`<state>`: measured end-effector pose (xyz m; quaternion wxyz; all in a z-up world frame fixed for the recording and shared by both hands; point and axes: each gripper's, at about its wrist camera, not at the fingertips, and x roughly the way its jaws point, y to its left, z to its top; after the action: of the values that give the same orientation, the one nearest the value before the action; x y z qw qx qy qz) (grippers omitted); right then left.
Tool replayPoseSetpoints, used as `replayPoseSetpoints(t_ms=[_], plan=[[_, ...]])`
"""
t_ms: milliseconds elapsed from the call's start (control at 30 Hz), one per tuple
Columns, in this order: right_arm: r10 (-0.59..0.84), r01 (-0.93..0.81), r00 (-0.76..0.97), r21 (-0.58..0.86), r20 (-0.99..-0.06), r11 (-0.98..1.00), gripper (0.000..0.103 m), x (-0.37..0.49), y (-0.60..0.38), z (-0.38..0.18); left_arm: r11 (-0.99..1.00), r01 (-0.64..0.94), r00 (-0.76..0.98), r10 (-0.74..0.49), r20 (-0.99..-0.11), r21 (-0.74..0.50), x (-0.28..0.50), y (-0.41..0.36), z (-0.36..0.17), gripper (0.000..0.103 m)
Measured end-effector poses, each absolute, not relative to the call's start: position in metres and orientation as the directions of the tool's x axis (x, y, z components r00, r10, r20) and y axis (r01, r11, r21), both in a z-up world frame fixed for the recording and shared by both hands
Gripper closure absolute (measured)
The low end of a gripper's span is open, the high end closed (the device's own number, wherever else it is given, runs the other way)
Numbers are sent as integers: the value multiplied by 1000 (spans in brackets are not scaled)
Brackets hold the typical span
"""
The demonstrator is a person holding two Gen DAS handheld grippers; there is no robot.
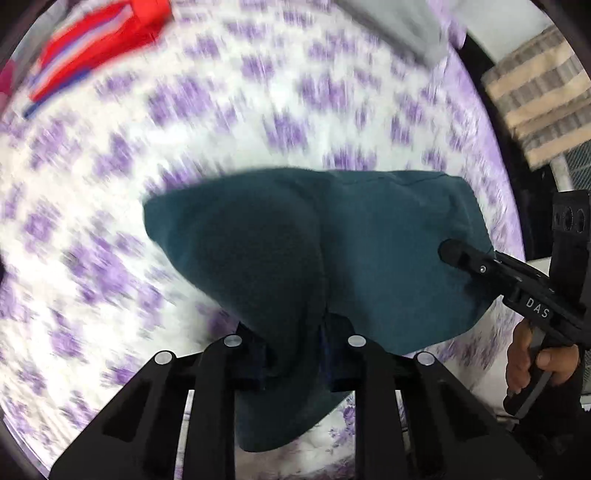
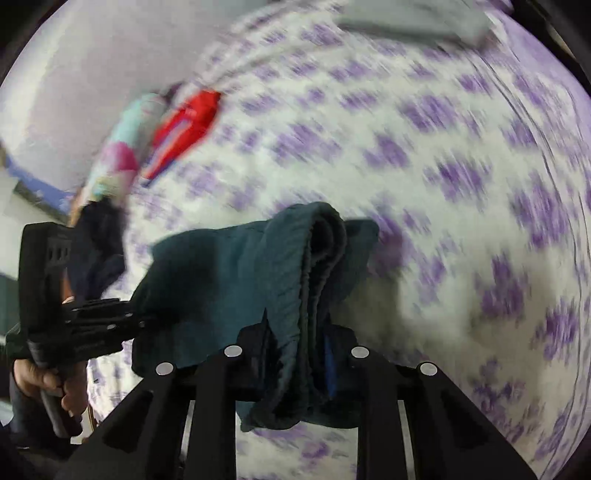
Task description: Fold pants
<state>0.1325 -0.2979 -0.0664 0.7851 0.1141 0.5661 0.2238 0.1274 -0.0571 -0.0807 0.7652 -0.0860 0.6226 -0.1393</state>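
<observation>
Left wrist view showed, far left, a red garment (image 1: 99, 48) with white and blue stripes lying on the purple-flowered bedsheet (image 1: 92, 229), all of it smeared by motion blur. Toward the middle, the teal pants (image 1: 303, 251) hung bunched above the sheet, one end pinched tight between the fingers of the left gripper (image 1: 295, 343). Further right, the right gripper (image 1: 454, 253) met the far edge of the same cloth, a hand (image 1: 532, 363) wrapped around its handle. A grey cloth (image 1: 402, 22) lay at the top of the bed, and a beige striped fabric (image 1: 539, 96) showed beyond the bed's edge.

From the right wrist camera, the left gripper (image 2: 147, 319) came in at the left, clamped on the pants' edge. A pastel bundle (image 2: 125, 147) and the red garment lay behind it. In the center, the pants' gathered band (image 2: 314, 266) ran straight into the right gripper's closed grasp, with flowered sheet stretching off to the right.
</observation>
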Motion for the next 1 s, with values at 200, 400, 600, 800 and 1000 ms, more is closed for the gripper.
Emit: replayPoseSetpoints(t_ms=[200, 400, 600, 800, 1000], plan=[[570, -407, 330, 432, -752, 805, 81, 175, -232, -6, 975, 29, 382, -215, -899, -220, 147, 9, -28, 84], [586, -505, 335, 384, -738, 773, 81, 237, -142, -4, 982, -87, 437, -115, -892, -169, 189, 74, -30, 83], [521, -524, 295, 321, -801, 789, 81, 264, -85, -44, 978, -159, 389, -62, -919, -133, 216, 118, -70, 83], [427, -529, 279, 233, -860, 816, 79, 272, -64, -89, 955, -238, 355, -87, -931, -180, 217, 135, -129, 80], [356, -492, 264, 193, -896, 849, 56, 285, -67, -122, 937, -267, 421, -98, -902, -226, 207, 147, -146, 52]])
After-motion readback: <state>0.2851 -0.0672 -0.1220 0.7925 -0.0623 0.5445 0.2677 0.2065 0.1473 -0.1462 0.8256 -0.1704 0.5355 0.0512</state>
